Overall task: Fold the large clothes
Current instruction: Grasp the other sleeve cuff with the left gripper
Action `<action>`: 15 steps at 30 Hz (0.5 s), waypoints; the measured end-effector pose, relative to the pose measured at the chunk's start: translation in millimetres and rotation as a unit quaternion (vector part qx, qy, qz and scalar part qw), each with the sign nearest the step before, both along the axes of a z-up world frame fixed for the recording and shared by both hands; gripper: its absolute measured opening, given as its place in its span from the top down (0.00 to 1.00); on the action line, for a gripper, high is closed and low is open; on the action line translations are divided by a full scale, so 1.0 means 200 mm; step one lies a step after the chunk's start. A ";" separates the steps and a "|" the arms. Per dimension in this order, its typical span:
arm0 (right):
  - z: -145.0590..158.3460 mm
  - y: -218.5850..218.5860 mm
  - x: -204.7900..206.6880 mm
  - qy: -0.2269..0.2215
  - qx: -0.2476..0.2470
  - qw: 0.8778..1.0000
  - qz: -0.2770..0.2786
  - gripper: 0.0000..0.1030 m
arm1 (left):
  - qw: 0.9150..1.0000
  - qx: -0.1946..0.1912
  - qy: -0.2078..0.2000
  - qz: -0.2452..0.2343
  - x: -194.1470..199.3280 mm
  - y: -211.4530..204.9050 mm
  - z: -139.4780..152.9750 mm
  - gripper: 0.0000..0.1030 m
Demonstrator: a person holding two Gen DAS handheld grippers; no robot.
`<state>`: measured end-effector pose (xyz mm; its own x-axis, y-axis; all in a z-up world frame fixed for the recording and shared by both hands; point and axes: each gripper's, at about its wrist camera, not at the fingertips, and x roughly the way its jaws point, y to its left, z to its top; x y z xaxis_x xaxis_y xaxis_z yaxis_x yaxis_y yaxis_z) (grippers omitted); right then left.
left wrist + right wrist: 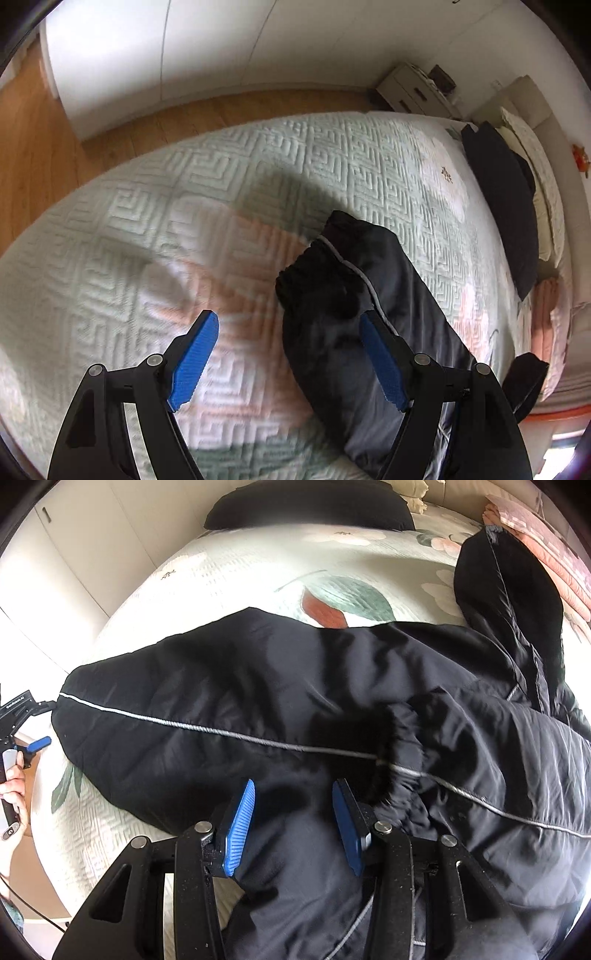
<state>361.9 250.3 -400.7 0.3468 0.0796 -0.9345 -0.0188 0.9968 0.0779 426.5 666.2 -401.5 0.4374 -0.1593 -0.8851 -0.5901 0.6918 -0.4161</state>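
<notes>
Both hands point steeply down over the bed [184, 192]; the left gripper [288, 354] gapes wide, empty, beside the black jacket's [258, 686] sleeve cuff (spread across the quilt); the right gripper [293, 823] stands half-apart over fabric, seemingly unclamped.

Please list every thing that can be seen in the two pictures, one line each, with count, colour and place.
jacket: one, black with grey piping, spread on the bed.
bedspread: one, pale green with flower print, covers the bed.
pillow: one, dark, at the head of the bed.
folded blanket: one, pink, at the bed's far edge.
nightstand: one, cream, beside the bed.
wardrobe: one, white, by the wall.
floor: wood, brown.
left hand-held gripper: one, black with blue pads, open over the sleeve cuff.
right hand-held gripper: one, same colours, partly open above the jacket.
</notes>
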 end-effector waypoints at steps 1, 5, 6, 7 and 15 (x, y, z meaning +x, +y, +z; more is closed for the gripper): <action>-0.01 0.00 0.01 0.001 0.001 1.000 -0.001 0.55 | 1.000 -0.004 0.001 -0.002 0.02 0.00 -0.02 0.23; -0.04 0.02 0.04 0.008 0.002 1.000 -0.006 0.55 | 1.000 0.006 -0.014 -0.027 0.08 -0.04 -0.04 0.30; -0.05 0.02 0.04 0.011 0.004 1.000 -0.007 0.55 | 0.999 0.006 -0.017 -0.036 0.10 -0.05 -0.04 0.45; -0.07 0.02 0.04 0.016 0.005 1.000 -0.008 0.55 | 0.999 0.003 -0.020 -0.043 0.10 -0.06 -0.04 0.53; -0.16 0.05 0.06 0.038 -0.009 0.999 -0.003 0.55 | 0.996 0.033 -0.043 -0.076 0.10 -0.10 0.05 0.74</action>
<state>374.4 259.6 -432.2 0.2747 0.0613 -0.9596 -0.0079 0.9981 0.0615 447.2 645.3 -391.1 0.4870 -0.1722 -0.8563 -0.4415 0.7974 -0.4115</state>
